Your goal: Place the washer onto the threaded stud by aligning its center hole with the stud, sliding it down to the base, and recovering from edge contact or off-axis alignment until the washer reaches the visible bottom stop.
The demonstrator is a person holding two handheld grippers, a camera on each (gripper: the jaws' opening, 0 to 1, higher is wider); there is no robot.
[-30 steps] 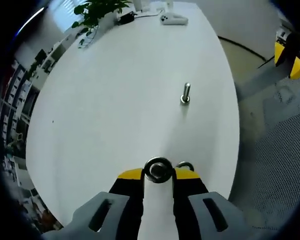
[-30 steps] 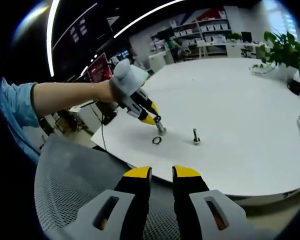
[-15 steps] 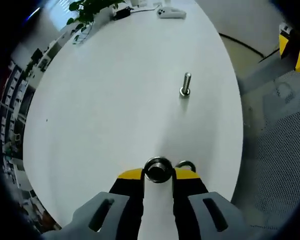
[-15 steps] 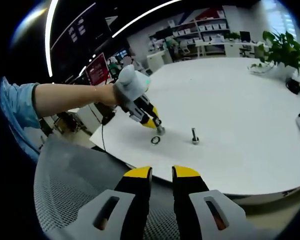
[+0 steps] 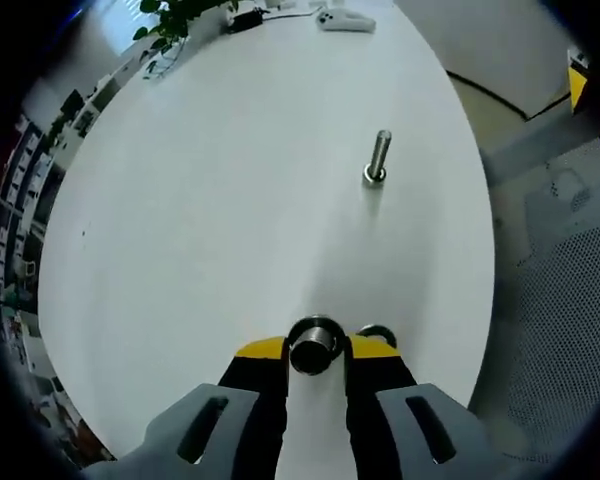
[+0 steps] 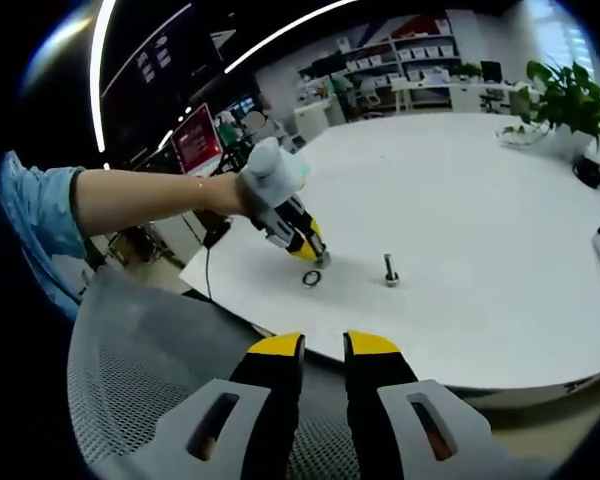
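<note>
Two hand-held grippers are in use. The left gripper (image 5: 317, 350), seen from outside in the right gripper view (image 6: 317, 253), is carried by a person's hand (image 6: 242, 190) on a bare forearm (image 6: 145, 200) that reaches in from the left of that view, the sleeve (image 6: 35, 225) pushed up near the elbow; the tool slopes down toward the table. Its yellow-tipped jaws stand narrowly apart and clamp a round metal washer (image 5: 315, 345) between their tips, the ring held on edge just above the tabletop. A second washer (image 5: 377, 333) lies flat on the white table (image 5: 230, 200), just beside the right-hand jaw tip; in the right gripper view it shows as a dark ring (image 6: 312, 278) close under the left gripper.

The right gripper (image 6: 321, 349) is held back from the table edge, above a grey mesh chair seat (image 6: 140, 380); its jaws are a little apart with nothing between them.

One threaded stud (image 5: 377, 158) stands upright on the table, well ahead of the held washer, bare along its length, with a wider base at its foot. In the right gripper view the stud (image 6: 390, 270) stands to the right of the loose washer.

A potted plant (image 6: 570, 100) and a small white device (image 5: 345, 18) sit at the far end of the table.
</note>
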